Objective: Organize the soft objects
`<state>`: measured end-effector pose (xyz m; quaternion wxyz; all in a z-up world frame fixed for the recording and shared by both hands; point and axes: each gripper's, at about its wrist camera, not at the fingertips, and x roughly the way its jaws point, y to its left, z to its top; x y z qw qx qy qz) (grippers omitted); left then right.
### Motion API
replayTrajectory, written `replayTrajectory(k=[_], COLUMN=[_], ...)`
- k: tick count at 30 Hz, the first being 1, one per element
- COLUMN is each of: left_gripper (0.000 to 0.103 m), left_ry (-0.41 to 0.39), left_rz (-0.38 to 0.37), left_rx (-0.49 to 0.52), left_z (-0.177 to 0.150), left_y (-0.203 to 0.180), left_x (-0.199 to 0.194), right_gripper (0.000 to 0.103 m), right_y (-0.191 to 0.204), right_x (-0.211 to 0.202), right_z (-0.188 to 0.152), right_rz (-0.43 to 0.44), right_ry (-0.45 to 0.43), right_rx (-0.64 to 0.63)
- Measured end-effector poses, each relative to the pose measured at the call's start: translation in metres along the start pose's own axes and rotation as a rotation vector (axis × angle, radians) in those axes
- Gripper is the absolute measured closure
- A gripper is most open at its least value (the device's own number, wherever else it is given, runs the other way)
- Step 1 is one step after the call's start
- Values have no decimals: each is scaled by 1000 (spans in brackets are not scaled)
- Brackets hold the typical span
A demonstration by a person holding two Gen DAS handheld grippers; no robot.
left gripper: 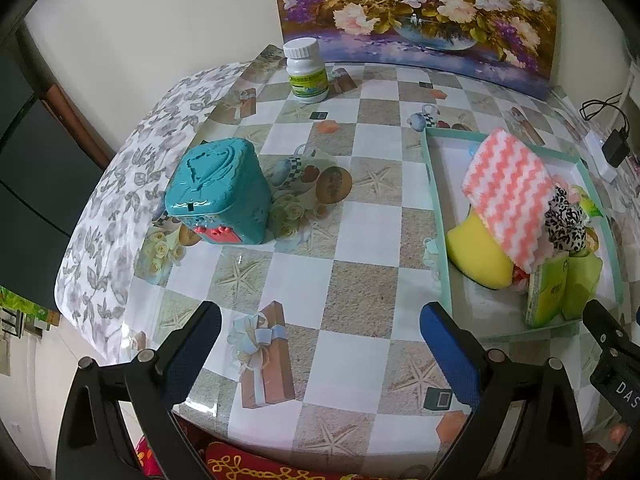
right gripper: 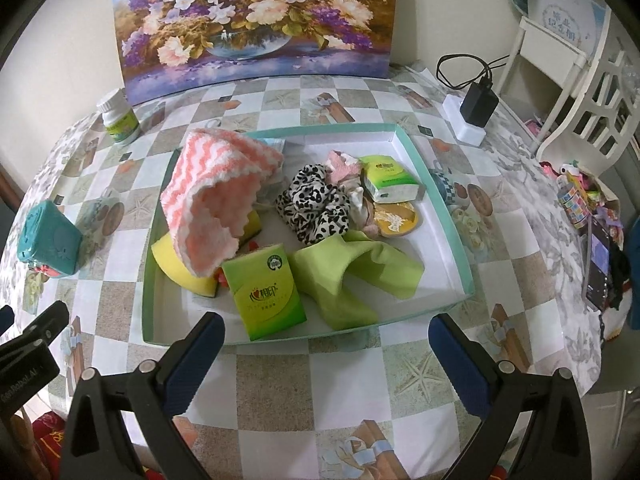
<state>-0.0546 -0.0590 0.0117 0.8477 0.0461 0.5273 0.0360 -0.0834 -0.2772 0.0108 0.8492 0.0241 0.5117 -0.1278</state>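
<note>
A teal-rimmed white tray (right gripper: pixel 436 168) holds the soft things: a pink-and-white striped cloth (right gripper: pixel 216 196) draped over a yellow sponge (right gripper: pixel 176 260), a leopard scrunchie (right gripper: pixel 316 204), a green cloth (right gripper: pixel 348 276), two green tissue packs (right gripper: pixel 266 292) (right gripper: pixel 390 178) and a pink plush piece (right gripper: pixel 340 164). My right gripper (right gripper: pixel 326 344) is open and empty just in front of the tray. My left gripper (left gripper: pixel 320 336) is open and empty over the table, left of the tray (left gripper: pixel 434 200). The striped cloth (left gripper: pixel 512 196) also shows there.
A teal toy box (left gripper: pixel 218 192) stands on the checkered table's left side. A white pill bottle (left gripper: pixel 306 72) and a flower painting (right gripper: pixel 256 20) are at the back. A charger on a white power strip (right gripper: pixel 476 108) sits back right. Clutter (right gripper: pixel 592 208) lies on the right edge.
</note>
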Motion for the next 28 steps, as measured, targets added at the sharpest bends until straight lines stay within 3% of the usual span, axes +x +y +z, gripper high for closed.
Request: replayTrajectory(k=[28], left_gripper=[3], left_ry=[51], left_rz=[6], left_rx=[49], left_z=[0], left_y=[-4], left_x=[5], right_gripper=[0], right_y=[1], right_x=[-12], right_z=[8], right_rz=[-9], right_ry=[-56], right_rx=[-15])
